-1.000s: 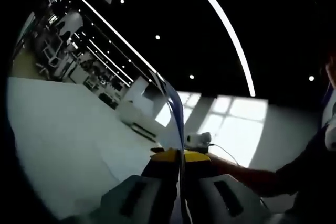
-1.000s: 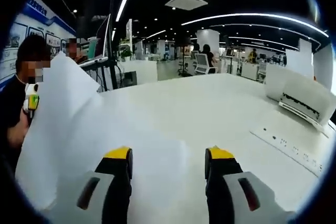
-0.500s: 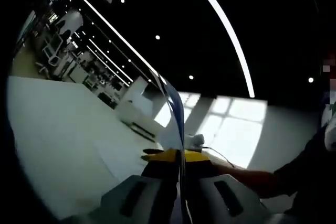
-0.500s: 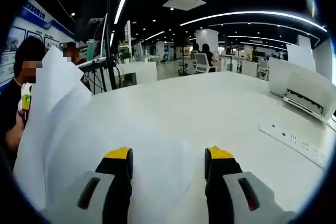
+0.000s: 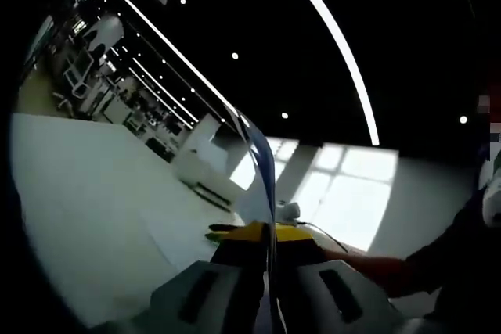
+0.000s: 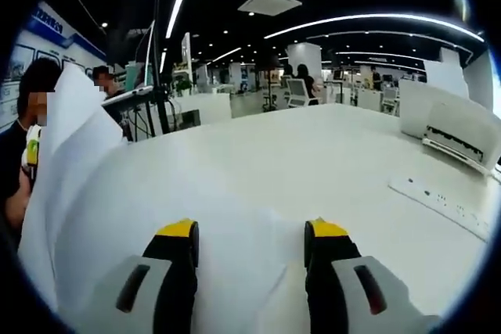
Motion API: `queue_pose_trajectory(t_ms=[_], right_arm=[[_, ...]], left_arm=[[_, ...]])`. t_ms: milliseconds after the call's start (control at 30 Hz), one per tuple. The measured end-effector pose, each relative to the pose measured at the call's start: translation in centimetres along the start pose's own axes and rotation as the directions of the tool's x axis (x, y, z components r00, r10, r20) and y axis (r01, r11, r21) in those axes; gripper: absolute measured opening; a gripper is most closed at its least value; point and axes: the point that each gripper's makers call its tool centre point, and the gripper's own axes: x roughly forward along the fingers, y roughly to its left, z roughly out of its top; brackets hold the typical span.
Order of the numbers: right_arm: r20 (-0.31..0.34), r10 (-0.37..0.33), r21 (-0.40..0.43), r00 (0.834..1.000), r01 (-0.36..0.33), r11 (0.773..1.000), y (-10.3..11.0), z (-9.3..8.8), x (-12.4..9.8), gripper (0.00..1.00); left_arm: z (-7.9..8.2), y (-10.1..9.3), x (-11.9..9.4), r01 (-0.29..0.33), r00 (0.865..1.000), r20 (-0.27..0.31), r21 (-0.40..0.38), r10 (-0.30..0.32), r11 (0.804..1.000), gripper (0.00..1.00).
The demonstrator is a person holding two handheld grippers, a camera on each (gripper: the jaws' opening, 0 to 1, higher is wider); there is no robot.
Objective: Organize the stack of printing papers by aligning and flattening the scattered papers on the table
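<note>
Two grippers in play. Left gripper (image 5: pixel 272 234): jaws pressed together on the edge of the papers (image 5: pixel 262 170), seen edge-on as a thin curved line running up toward 12 o'clock. Right gripper (image 6: pixel 249 234): jaws spread, empty, hovering over the sheets (image 6: pixel 133 217) that rise off the table (image 6: pixel 313 154) toward 9–10 o'clock, where the left gripper (image 6: pixel 31 150) shows lifting them.

Handling, as a judgement: light, floppy, bows under own weight, slides sheet on sheet; creases easily. Best taken at an edge or corner with a flat pinch, then tapped down square against the table.

Outward: at 3 o'clock in the right gripper view, a power strip (image 6: pixel 446 205) and a printer (image 6: pixel 458 138) on the table. At 4 o'clock in the left gripper view, a person's arm (image 5: pixel 376 267).

Versus one second ago: raised sheets curled steeper and narrower at 9 o'clock in the right gripper view; printer and strip shifted, likely camera motion. Left pinch unchanged.
</note>
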Motion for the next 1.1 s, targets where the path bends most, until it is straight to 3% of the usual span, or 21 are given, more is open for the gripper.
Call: queue_pose_trajectory(t_ms=[300, 1100], right_arm=[[0.010, -0.023, -0.053, 1.000, 0.024, 0.998, -0.7, -0.3, 0.3, 0.47], [0.027, 0.042, -0.064, 0.999, -0.040, 0.997, 1.3, -0.4, 1.0, 0.14]], left_arm=[[0.0, -0.2, -0.1, 0.002, 1.000, 0.005, -0.003, -0.002, 1.000, 0.06], [-0.3, -0.7, -0.2, -0.002, 1.000, 0.001, 0.003, 0.002, 1.000, 0.06]])
